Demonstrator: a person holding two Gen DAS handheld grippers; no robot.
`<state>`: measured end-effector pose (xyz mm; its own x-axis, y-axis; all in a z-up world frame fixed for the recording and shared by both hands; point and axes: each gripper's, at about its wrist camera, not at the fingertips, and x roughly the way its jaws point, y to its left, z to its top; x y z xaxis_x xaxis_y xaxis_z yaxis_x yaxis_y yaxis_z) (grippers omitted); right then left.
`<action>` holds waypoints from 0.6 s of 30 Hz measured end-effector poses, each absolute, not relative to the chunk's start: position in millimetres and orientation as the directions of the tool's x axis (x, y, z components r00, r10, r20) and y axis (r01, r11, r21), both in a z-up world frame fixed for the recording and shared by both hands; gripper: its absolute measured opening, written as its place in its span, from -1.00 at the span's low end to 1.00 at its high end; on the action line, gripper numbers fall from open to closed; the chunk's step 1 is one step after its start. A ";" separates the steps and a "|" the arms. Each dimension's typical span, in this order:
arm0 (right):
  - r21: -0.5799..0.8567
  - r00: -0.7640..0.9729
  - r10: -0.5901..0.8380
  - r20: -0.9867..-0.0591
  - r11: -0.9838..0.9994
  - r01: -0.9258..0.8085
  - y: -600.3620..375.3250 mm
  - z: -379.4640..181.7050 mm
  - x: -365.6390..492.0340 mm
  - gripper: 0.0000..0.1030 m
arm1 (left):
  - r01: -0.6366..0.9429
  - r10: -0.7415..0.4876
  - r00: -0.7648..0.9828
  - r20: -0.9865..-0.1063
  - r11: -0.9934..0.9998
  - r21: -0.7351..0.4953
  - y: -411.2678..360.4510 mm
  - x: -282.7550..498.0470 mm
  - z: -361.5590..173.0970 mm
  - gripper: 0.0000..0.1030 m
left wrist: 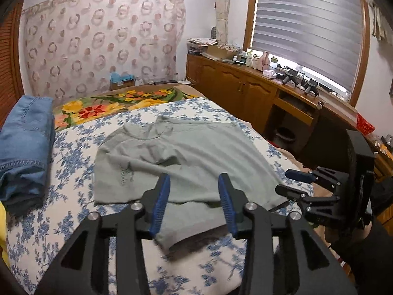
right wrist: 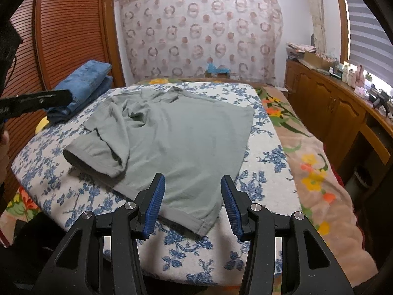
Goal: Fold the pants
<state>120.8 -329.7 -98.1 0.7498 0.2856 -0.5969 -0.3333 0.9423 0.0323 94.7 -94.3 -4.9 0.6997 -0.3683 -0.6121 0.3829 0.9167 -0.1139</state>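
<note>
Jaws of the left gripper point(left wrist: 194, 202) stand spread, and no earlier view is at hand to say more of them; a folded-back leg hem of the grey-green pants point(left wrist: 172, 157) lies between the blue pads point(left wrist: 161, 204) without either pad pressing on it. The right gripper point(right wrist: 192, 205) is likewise spread, its pads to either side of the near corner of the pants, above the cloth and not pinching it. Those pants lie spread over the middle of the blue-flowered white cover point(right wrist: 201, 248), which sits on the bed point(right wrist: 319, 172); one part is doubled over toward the left edge, the rest lies fairly flat toward the far edge. A stack of folded blue jeans point(left wrist: 24, 145) rests at the far left corner of the cover, apart from the pants. Bare cover shows along the near edge and the right edge, giving room on both sides of the garment. Past the bed's right edge, a wooden cabinet point(left wrist: 235, 86) runs under the window point(left wrist: 309, 27).
</note>
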 end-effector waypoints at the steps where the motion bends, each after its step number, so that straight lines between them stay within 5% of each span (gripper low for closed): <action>1: 0.034 0.747 0.288 -0.599 0.942 -0.335 -327.7 -98.7 121.7 -0.07 | 0.375 -0.362 0.700 -0.615 0.920 -0.115 -91.0 95.3 -6.7 -0.16; 5: 0.026 0.738 0.299 -0.605 0.934 -0.357 -315.2 -99.5 121.9 -0.07 | 0.342 -0.336 0.694 -0.637 0.932 -0.119 -72.8 95.0 -21.3 0.19; 18: 0.026 0.701 0.366 -0.612 0.895 -0.445 -276.8 -98.5 126.1 -0.21 | 0.273 -0.272 0.602 -0.751 0.954 -0.127 -49.3 96.6 -75.9 0.20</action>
<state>126.1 -276.8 -98.5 0.7010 0.3663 -0.6120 -0.4453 0.8950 0.0257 96.6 -49.3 -75.9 0.6022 -0.2718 -0.7506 0.2727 0.9537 -0.1266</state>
